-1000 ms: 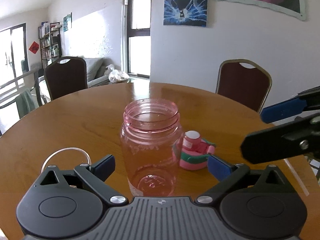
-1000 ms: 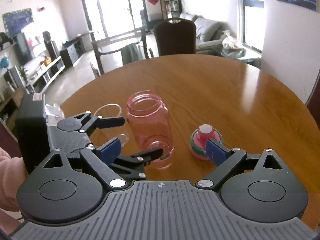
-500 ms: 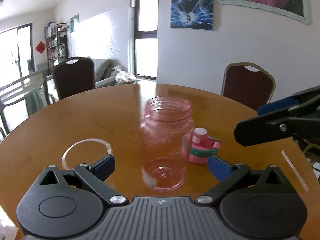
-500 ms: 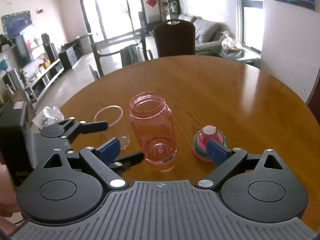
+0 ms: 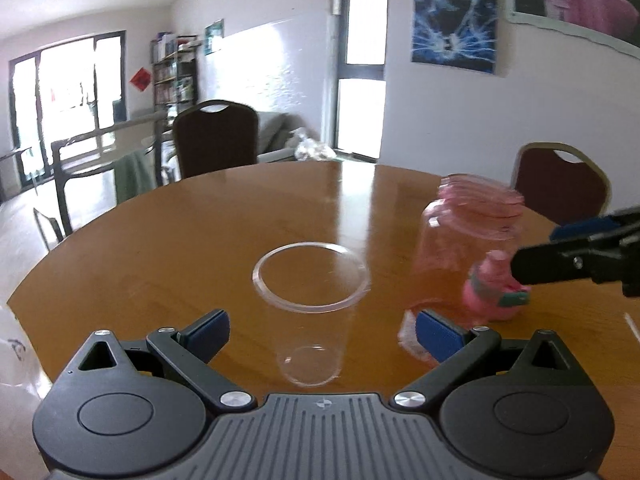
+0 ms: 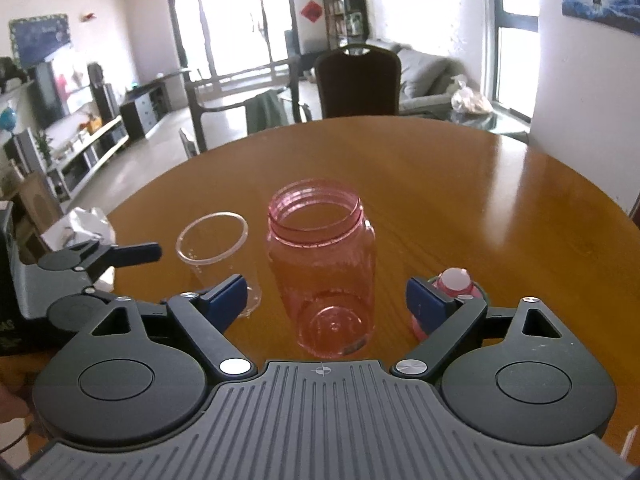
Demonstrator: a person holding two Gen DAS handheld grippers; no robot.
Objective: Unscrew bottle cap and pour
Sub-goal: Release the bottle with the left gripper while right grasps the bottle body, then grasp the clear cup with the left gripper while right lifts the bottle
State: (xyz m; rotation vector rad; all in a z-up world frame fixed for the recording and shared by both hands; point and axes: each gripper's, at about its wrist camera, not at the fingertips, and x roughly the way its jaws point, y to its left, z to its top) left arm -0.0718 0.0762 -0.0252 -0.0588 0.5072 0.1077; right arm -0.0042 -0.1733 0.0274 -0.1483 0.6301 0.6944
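A round, glossy wooden table (image 6: 460, 184) stands in a bright living room with dark chairs (image 6: 357, 80), a grey sofa (image 6: 424, 76), tall windows and a blue poster (image 5: 456, 20) on the white wall. On it the uncapped pink bottle (image 6: 322, 264) stands upright between a clear cup (image 6: 218, 256) on its left and its pink cap (image 6: 454, 286) on its right. Both the left gripper (image 5: 320, 330), facing the cup, and the right gripper (image 6: 323, 300), facing the bottle, are spread wide and hold nothing.
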